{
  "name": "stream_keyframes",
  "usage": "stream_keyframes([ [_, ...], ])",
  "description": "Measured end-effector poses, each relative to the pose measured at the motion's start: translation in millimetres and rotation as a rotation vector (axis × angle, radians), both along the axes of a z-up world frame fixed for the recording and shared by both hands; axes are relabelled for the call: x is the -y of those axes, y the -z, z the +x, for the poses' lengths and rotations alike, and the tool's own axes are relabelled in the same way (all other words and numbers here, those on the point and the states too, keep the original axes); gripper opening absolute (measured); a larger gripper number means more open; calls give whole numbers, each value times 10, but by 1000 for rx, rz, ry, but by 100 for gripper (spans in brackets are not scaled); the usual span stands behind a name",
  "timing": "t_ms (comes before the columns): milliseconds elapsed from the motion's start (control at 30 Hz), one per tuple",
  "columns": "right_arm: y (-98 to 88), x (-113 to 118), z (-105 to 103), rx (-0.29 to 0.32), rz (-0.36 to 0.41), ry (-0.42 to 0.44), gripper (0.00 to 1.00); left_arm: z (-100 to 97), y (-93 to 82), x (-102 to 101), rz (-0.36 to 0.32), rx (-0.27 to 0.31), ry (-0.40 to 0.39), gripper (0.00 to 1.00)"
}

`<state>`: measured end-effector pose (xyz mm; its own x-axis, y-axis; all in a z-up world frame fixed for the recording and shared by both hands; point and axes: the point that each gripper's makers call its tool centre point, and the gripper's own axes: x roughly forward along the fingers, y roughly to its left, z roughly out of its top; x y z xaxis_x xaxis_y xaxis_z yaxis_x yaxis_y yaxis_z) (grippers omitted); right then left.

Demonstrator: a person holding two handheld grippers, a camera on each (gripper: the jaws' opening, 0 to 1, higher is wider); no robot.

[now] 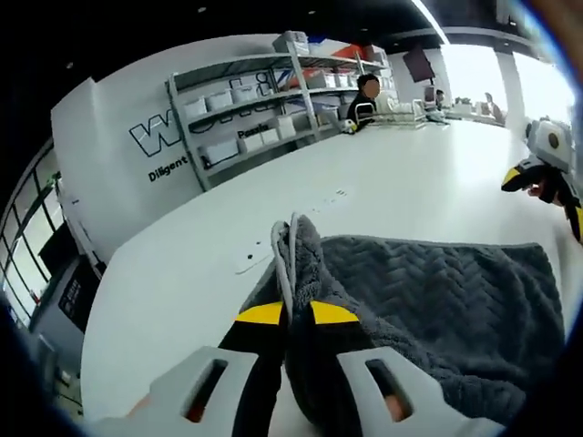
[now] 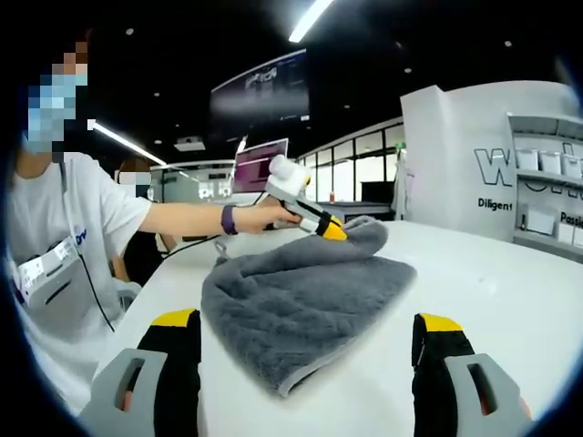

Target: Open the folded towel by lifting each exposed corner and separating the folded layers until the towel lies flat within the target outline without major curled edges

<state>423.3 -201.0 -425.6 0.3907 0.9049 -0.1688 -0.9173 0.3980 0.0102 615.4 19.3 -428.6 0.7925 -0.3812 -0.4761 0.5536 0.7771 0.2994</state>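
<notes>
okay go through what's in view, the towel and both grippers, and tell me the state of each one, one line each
Towel: still folded, one edge lifted off the table, not flat.
Left gripper: shut on a bunched towel edge, holding it up.
Right gripper: open, jaws wide apart, holding nothing, short of the towel.
</notes>
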Motion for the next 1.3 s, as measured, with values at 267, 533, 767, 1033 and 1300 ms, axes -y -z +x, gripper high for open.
stream_keyframes([
  [267,31,2,15,-8,-6,0,98,-42,51,-244,109,33,-37,8],
  [533,60,-3,12,-10,-18,-2,98,-95,13,-503,294,121,-90,8],
  [767,60,2,13,-8,-20,-3,98,-253,-30,-678,393,186,-113,8],
  [1033,76,-6,4,-9,-27,-5,98,-402,-13,-919,332,159,-171,9],
  [1300,84,-14,1,-11,-32,-5,98,-470,103,-1131,319,111,-223,9],
])
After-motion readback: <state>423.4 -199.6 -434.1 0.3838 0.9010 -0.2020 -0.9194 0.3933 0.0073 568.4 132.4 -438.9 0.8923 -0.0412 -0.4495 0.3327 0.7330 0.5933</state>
